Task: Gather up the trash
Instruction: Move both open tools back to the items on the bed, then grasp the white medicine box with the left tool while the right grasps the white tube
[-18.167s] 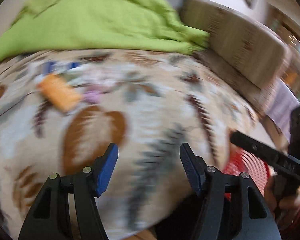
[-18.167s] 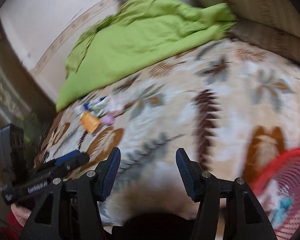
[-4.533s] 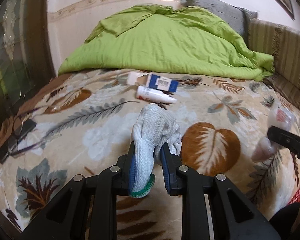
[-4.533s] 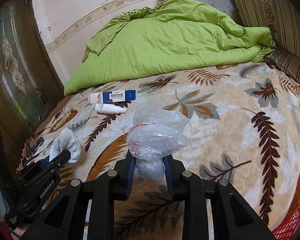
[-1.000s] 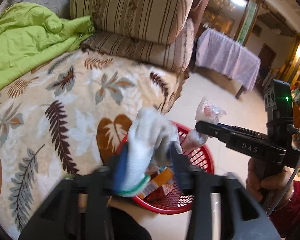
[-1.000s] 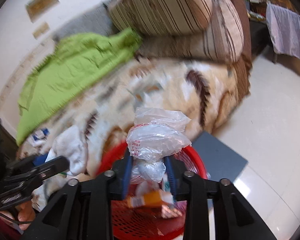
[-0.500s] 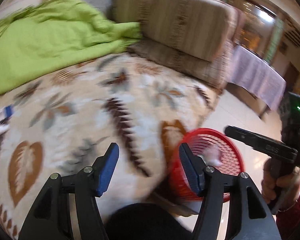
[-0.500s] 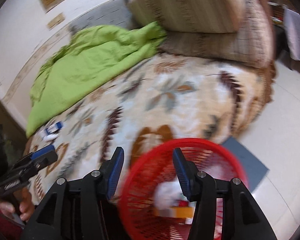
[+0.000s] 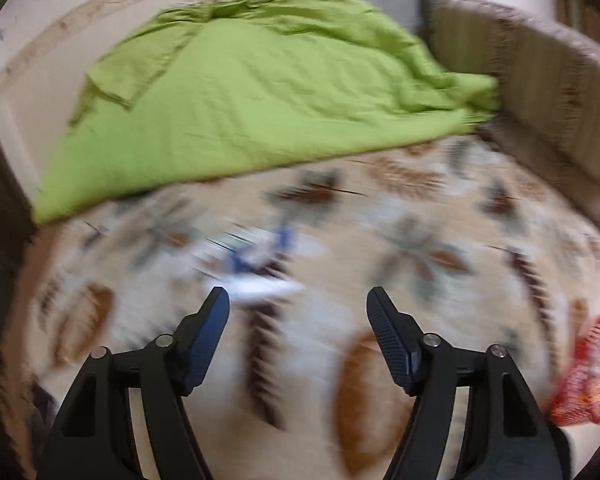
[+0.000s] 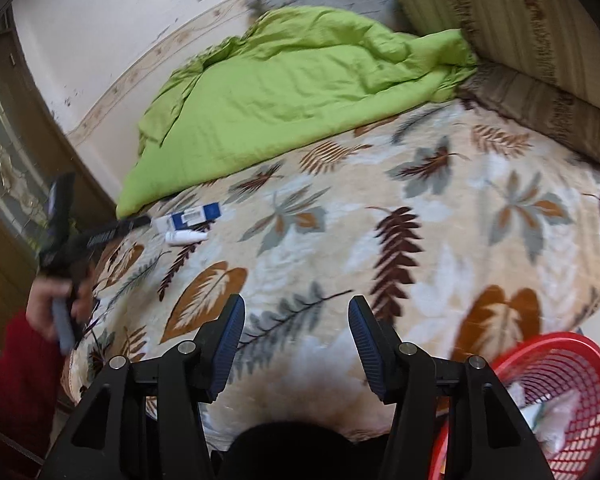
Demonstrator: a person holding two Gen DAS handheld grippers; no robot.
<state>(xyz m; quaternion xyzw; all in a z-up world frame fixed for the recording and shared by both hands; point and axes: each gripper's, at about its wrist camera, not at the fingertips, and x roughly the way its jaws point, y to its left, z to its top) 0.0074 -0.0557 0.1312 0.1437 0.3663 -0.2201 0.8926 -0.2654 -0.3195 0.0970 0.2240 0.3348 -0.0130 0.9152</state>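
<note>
A blue and white box (image 10: pixel 190 216) and a small white bottle (image 10: pixel 186 237) lie on the leaf-patterned blanket (image 10: pixel 340 248) near the green duvet. In the blurred left wrist view the box (image 9: pixel 256 250) and bottle (image 9: pixel 260 286) sit just beyond my left gripper (image 9: pixel 298 300), which is open and empty. My right gripper (image 10: pixel 296 310) is open and empty over the blanket's near part. The red mesh basket (image 10: pixel 552 392) stands at the lower right with trash inside. In the right wrist view, the left gripper (image 10: pixel 140 222) reaches close to the box.
A green duvet (image 10: pixel 292 92) is heaped at the far side of the bed. Striped cushions (image 10: pixel 520 28) line the right. A wooden door with patterned glass (image 10: pixel 8 176) is at the left. A hand in a red sleeve (image 10: pixel 24 340) holds the left gripper's handle.
Both grippers have swung away from the red basket back over the bed. The left one has moved close to the box and bottle. Both stay open and empty.
</note>
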